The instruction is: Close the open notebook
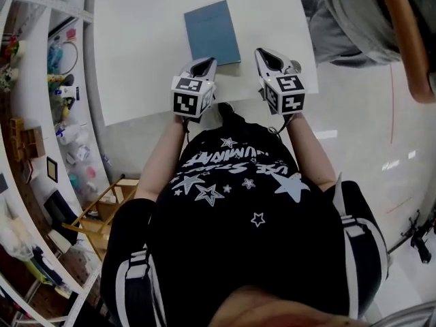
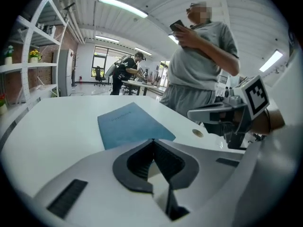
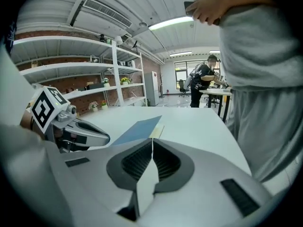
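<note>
A blue notebook (image 1: 212, 33) lies shut, cover up, at centre of the white tabletop (image 1: 136, 53), toward the far side. The operator, in a black star-print shirt, holds both grippers on the near side of it, by the tabletop's near edge. The left gripper (image 1: 203, 65) has its jaws pressed together w/ nothing betw. them. The right gripper (image 1: 270, 57) is likewise closed tight & empty. A small round disc (image 1: 295, 66) sits on the tabletop just right of the right gripper. At far right a bystander (image 1: 354, 19) in grey stands by the tabletop, phone in hand. Shelves (image 1: 41, 114) w/ oddments line the left.
</note>
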